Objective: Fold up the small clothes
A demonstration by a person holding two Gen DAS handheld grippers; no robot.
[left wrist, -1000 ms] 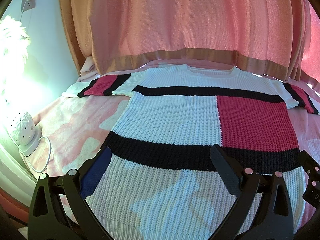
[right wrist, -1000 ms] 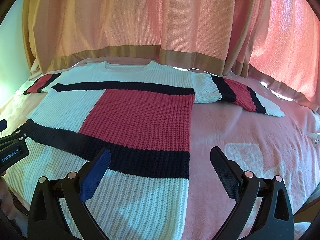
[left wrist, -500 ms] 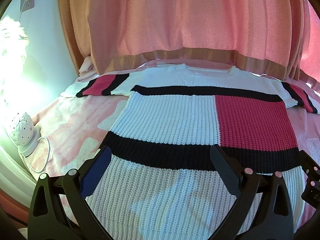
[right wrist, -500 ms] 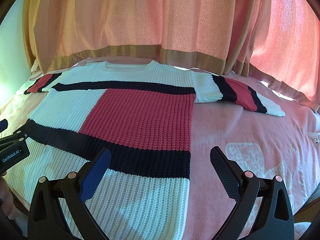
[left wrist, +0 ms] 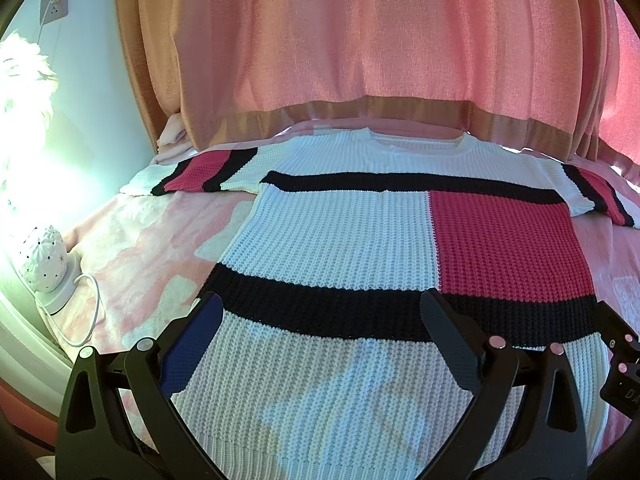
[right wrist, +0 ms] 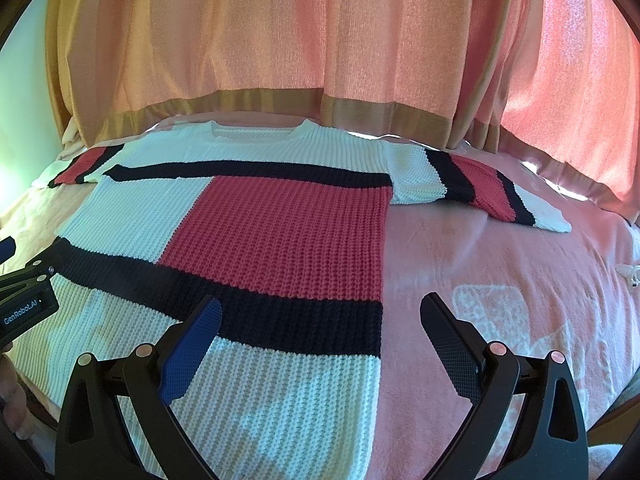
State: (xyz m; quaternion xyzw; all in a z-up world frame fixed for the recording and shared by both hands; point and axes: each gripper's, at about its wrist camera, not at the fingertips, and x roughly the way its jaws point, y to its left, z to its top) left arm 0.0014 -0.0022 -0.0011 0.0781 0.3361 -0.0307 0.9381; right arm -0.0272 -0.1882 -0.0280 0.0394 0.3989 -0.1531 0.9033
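From your left wrist view, your left hand-held gripper [left wrist: 320, 316] hangs with its fingers spread wide and nothing between them, low over the hem end of the sweater [left wrist: 360, 248]. The sweater lies flat on the bed [left wrist: 132, 264], neck toward the far side, both sleeves stretched outward; it is white knit with black bands and a red block. The bed wears a pink patterned cover. Pink curtains [left wrist: 360, 40] with a tan band hang right behind it. At your left a white perforated lamp [left wrist: 42, 260] sits on the bed's edge with its cord looping beside it, and a wall socket [left wrist: 54, 8] shows high on the pale wall. From your right wrist view, your right hand-held gripper [right wrist: 320, 316] is likewise spread and empty, straddling the sweater's [right wrist: 280, 232] side edge: one finger over the knit, the other over bare pink cover [right wrist: 500, 264]. The same curtains [right wrist: 320, 32] close the back.
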